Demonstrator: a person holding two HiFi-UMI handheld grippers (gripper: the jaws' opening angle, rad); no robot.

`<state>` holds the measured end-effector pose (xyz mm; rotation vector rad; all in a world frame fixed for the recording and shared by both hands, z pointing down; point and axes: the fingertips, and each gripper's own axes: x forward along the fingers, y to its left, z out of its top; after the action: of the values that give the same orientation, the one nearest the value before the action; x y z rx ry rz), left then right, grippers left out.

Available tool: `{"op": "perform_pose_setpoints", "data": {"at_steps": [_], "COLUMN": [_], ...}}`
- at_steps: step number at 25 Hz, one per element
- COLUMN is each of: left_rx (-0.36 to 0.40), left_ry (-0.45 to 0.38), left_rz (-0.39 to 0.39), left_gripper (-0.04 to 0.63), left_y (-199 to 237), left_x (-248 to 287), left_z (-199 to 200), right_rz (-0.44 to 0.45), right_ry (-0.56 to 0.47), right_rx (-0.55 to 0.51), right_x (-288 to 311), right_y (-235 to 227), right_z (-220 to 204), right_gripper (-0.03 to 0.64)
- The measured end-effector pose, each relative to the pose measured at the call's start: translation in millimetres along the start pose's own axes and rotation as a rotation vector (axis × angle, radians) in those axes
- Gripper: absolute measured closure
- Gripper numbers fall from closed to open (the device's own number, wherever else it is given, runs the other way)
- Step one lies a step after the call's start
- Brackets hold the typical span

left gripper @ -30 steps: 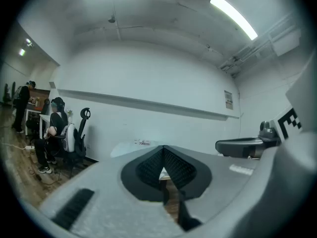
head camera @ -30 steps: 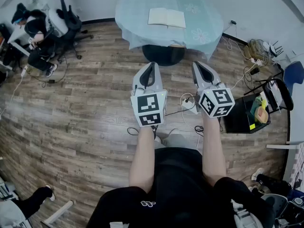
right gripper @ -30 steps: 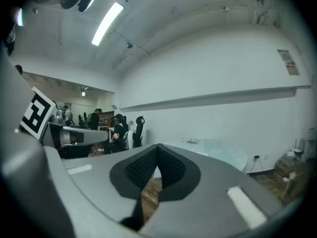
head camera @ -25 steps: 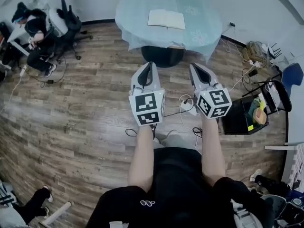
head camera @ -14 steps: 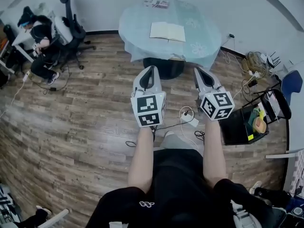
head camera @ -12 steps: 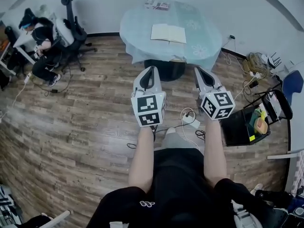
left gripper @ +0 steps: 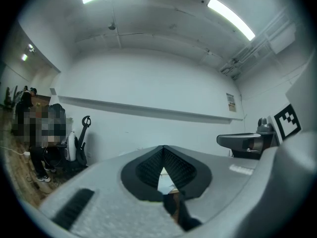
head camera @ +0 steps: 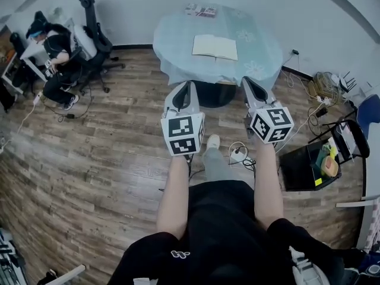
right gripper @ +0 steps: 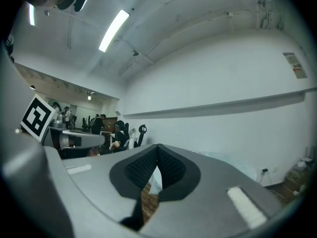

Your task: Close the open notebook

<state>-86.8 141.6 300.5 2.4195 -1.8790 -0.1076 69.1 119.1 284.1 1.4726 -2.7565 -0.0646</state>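
Note:
The open notebook (head camera: 215, 47) lies flat with pale pages up on a round table under a light blue cloth (head camera: 178, 52), at the top centre of the head view. My left gripper (head camera: 189, 85) and right gripper (head camera: 246, 80) are held side by side over the wooden floor, short of the table's near edge and pointing level at it. Both are shut with nothing between the jaws. In the left gripper view the left gripper (left gripper: 162, 147) has its pads meeting at the tip. The right gripper (right gripper: 158, 146) looks the same in its own view, with the table cloth (right gripper: 153, 182) showing through the gap below.
A person sits at an office chair (head camera: 89, 37) at the far left. Cables and a power strip (head camera: 238, 154) lie on the floor by my feet. A black bin (head camera: 303, 162) and a tangle of wires (head camera: 329, 82) stand at the right. A small booklet (head camera: 200, 9) lies at the table's far edge.
Both grippers have moved forward toward the table, which now sits nearer and lower in the head view. Both stay shut and empty.

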Motion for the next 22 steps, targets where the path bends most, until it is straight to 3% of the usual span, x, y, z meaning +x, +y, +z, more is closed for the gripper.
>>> {"op": "perform_pose_setpoints", "data": {"at_steps": [4, 12, 22], "left_rx": [0.016, 0.012, -0.063], "left_ry": [0.008, 0.051, 0.199], "left_rz": [0.007, 0.008, 0.091], "left_gripper": [0.592, 0.592, 0.592], "left_y": [10.7, 16.0, 60.4], "left_x": [31.2, 133.4, 310.0], "left_z": [-7.3, -22.8, -105.1], "right_rz": [0.009, -0.060, 0.003], "right_ry": [-0.008, 0.042, 0.149], "right_rx": [0.007, 0.118, 0.163], "right_x": [29.1, 92.3, 255.1], "right_y": [-15.9, -112.3, -219.7], "right_z": [-10.2, -44.6, -117.1], "right_gripper": [0.604, 0.604, 0.604]}}
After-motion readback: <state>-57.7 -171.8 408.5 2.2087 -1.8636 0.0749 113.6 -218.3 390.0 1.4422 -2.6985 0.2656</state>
